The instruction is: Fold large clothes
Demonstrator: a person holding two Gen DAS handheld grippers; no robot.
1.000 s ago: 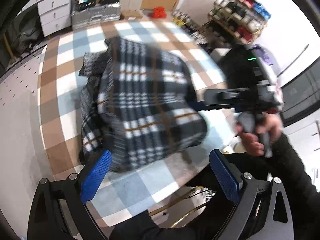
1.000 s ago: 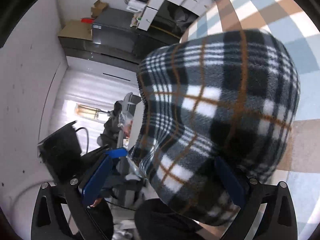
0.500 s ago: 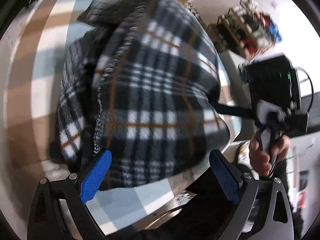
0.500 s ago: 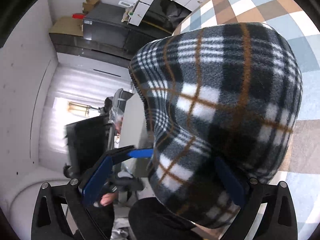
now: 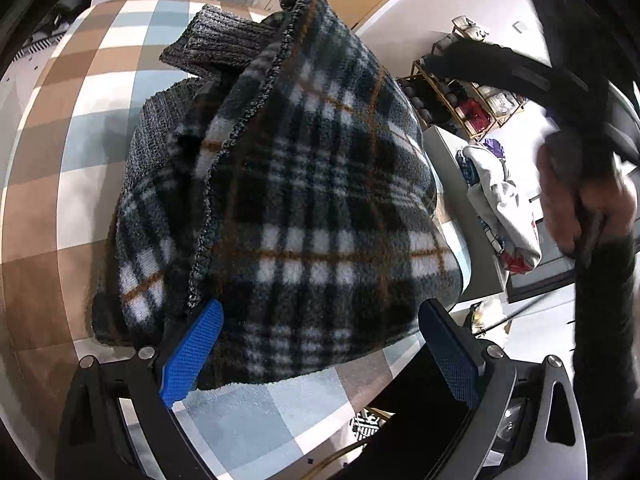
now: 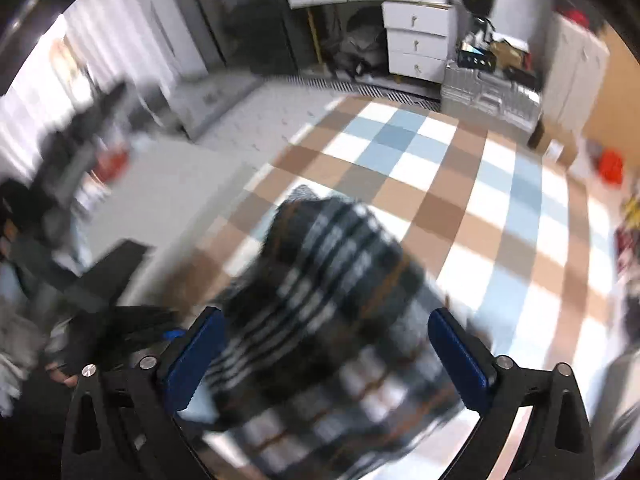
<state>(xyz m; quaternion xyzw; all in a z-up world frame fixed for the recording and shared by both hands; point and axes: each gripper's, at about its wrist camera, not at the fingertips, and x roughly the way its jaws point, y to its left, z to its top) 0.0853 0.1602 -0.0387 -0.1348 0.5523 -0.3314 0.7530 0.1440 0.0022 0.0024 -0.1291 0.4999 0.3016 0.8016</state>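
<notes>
A folded black, white and orange plaid fleece (image 5: 320, 200) lies in a mound on the checked tablecloth (image 5: 60, 160), with a grey ribbed knit part (image 5: 216, 44) sticking out at its far end. My left gripper (image 5: 320, 352) is wide open low at the near hem, its fingers either side of the fleece's edge without pressing it. My right gripper (image 6: 328, 360) hangs above the fleece (image 6: 320, 300) in a blurred view. Its jaws are closing slightly, nothing is pinched between them, and the fleece lies below. A hand (image 5: 588, 200) holding that gripper shows blurred at the right.
The table's near edge runs just below the left gripper. A shoe rack (image 5: 480, 100) and a heap of pale clothes (image 5: 504, 200) stand beyond the table's right side. White drawers (image 6: 416, 40) and a silver case (image 6: 488, 92) sit past the far end.
The right gripper pulled off the fleece, rose and rolled, so it now looks down at it from above. The left gripper sank closer to the near hem.
</notes>
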